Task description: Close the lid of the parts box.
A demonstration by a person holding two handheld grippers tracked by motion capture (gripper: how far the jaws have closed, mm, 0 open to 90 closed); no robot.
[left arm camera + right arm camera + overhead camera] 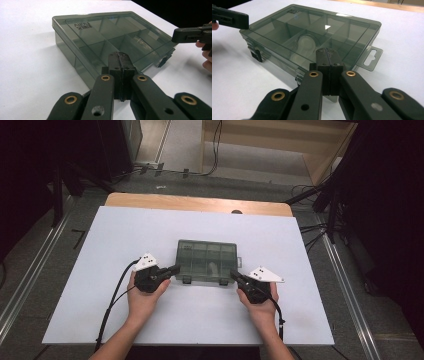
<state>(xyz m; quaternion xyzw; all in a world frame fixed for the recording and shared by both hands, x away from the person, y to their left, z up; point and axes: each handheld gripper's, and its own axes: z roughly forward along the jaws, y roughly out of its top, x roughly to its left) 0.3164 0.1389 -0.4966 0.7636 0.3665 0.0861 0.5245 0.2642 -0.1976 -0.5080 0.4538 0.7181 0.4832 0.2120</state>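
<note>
A smoky transparent compartment box lies flat with its lid down in the middle of the white table. Its dividers show through the lid, and a pale rounded item lies in one compartment. Two dark latches sit on the front wall, and a hang tab sticks out of the right end. My left gripper is shut and empty, its tip at the box's front left corner. My right gripper is shut and empty too, its tip at the front right corner.
The table's wooden far edge shows beyond the white top. Cables and dark stands are on the floor around the table. Each gripper's cable trails back toward the near edge.
</note>
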